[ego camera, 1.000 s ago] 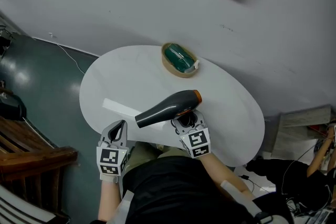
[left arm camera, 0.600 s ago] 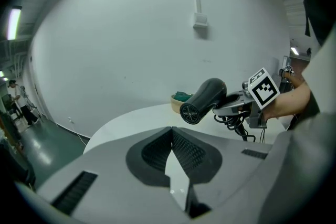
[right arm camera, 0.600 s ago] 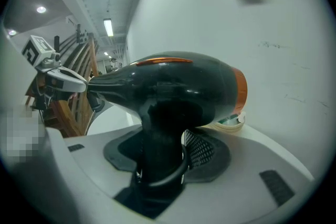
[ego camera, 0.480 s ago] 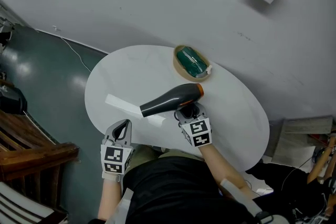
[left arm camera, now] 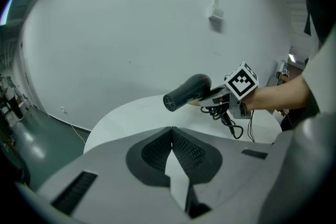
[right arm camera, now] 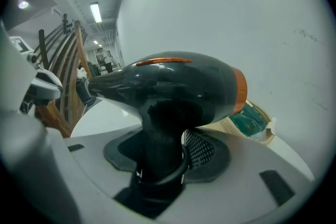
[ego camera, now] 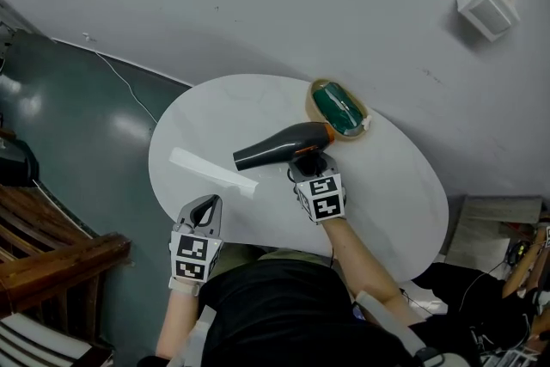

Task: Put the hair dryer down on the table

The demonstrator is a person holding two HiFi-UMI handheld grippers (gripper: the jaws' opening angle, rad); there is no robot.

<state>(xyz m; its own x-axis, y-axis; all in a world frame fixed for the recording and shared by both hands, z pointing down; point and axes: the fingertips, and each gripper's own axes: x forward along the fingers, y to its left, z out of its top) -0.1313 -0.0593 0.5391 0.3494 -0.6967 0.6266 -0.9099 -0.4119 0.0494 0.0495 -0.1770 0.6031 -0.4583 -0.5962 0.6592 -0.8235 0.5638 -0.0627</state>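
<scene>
Hair dryer (ego camera: 279, 148) is held above the round white table (ego camera: 387, 193), its long axis running left to right in the head view. Farthest left, the left gripper (ego camera: 206, 206) sits by the table's near edge, jaws pinched together on nothing. The dryer's nozzle points left, its orange rear end right. The right gripper (ego camera: 308, 174) is clamped on the handle from below. A tan bowl (ego camera: 311, 103) rests rightmost.

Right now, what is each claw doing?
Left claw: closed, nothing in it.
Right claw: closed on the hair dryer, gripping its handle.
</scene>
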